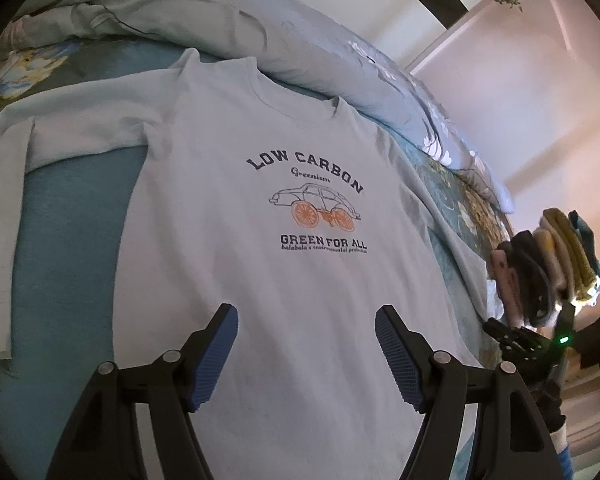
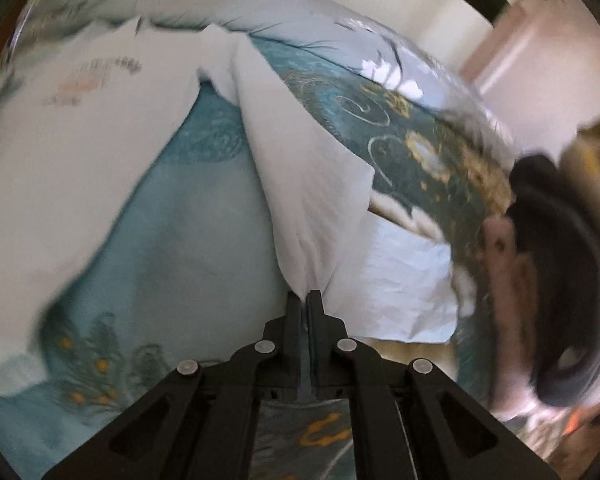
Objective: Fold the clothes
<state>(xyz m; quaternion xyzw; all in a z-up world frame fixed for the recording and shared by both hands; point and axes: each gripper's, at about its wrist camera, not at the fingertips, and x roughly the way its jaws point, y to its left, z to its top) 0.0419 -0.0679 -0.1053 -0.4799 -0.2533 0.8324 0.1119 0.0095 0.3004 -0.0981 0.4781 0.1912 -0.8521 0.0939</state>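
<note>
A pale T-shirt [image 1: 268, 280] with the print "LOW CARBON / GREEN FOR ALL" lies face up on a teal bed sheet [image 1: 68, 240], its left sleeve [image 1: 72, 120] spread out flat. My left gripper [image 1: 306, 320] hovers over the shirt's lower half, open, nothing between its blue pads [image 1: 216, 356]. In the blurred right wrist view my right gripper [image 2: 304, 296] is shut on a pinched fold of the shirt's right sleeve [image 2: 300, 184], which runs taut up to the shoulder. The shirt's body [image 2: 60, 140] lies to the left of it.
A rumpled pale duvet [image 1: 300, 40] lies along the bed's far side. A stack of folded cloths [image 1: 560, 256] stands off the bed's right edge, close to the right gripper. A white crumpled piece [image 2: 404, 280] lies beside the held sleeve.
</note>
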